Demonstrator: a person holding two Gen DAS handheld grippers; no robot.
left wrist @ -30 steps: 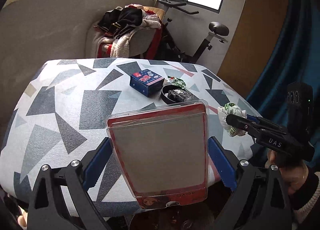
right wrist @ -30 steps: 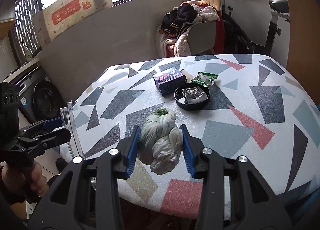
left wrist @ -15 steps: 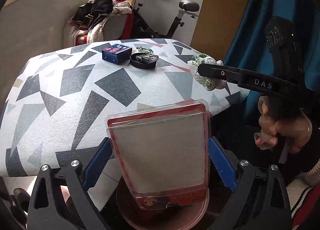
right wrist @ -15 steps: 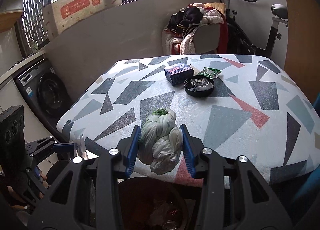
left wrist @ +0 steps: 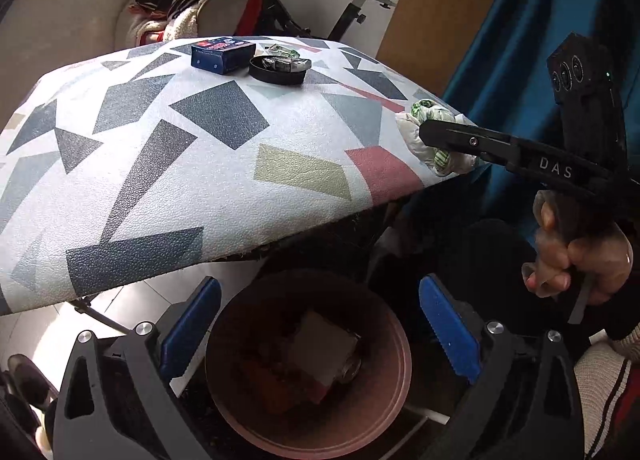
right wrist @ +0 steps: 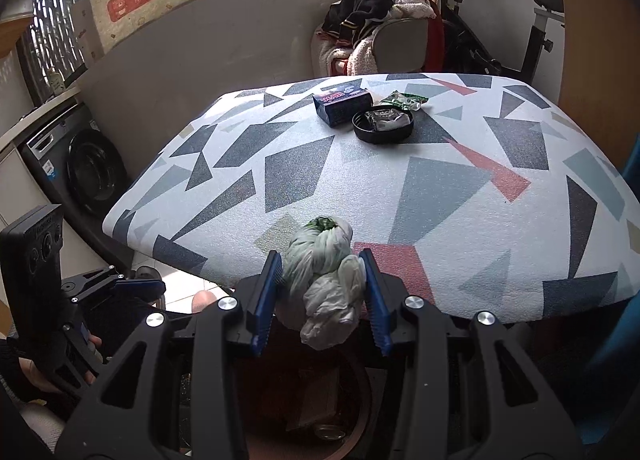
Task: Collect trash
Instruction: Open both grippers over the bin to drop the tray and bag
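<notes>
Between the right gripper's blue pads, a pale green-and-white crumpled bag is showing darker green at its top. Ahead of it, the tablecloth is showing white with grey, navy, red and beige shards. Below the left gripper, a reddish-brown bin is gaping dark.

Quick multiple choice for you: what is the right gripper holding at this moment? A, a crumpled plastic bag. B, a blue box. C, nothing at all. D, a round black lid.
A: the right gripper has its blue pads pressed on either side of a crumpled plastic bag, held above the bin; the blue box sits on the table.
</notes>
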